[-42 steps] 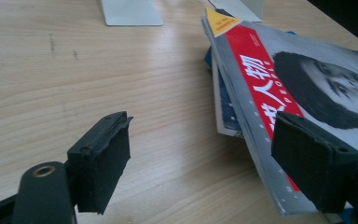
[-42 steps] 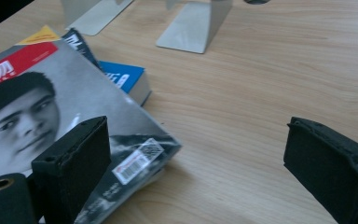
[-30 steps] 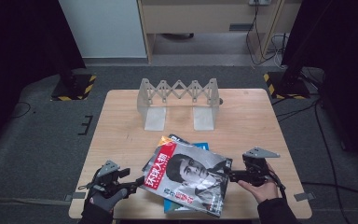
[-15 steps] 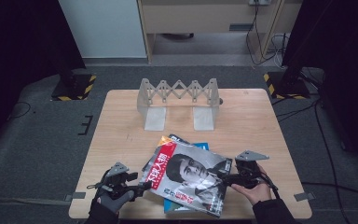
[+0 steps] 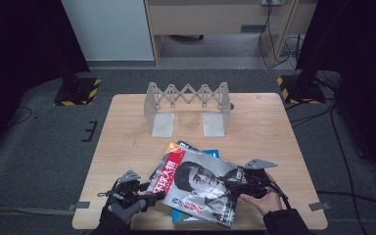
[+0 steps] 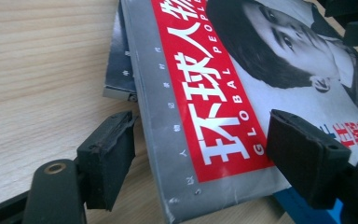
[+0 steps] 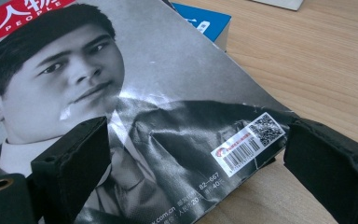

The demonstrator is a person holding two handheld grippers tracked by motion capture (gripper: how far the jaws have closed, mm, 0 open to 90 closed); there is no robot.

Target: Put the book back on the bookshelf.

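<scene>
A grey magazine [image 5: 196, 188] with a red title band and a portrait lies askew on a blue book [image 5: 209, 154] near the table's front edge. My left gripper [image 5: 146, 195] is open at the magazine's left side. In the left gripper view its jaws straddle the spine corner [image 6: 168, 140], with one pad [image 6: 107, 158] beside the spine and the other pad [image 6: 307, 158] over the cover. My right gripper [image 5: 234, 185] is open at the right side. Its jaws [image 7: 196, 163] straddle the barcode corner [image 7: 249, 140] without pressing it.
A grey folding rack [image 5: 188, 105] on two white feet stands at the table's [image 5: 127, 127] back middle. A dark booklet [image 6: 119, 79] pokes out under the magazine beside the blue book [image 7: 205, 21]. Dark floor surrounds the table.
Both grippers have edged slightly inward toward the magazine's two sides. The magazine and books have not moved.
</scene>
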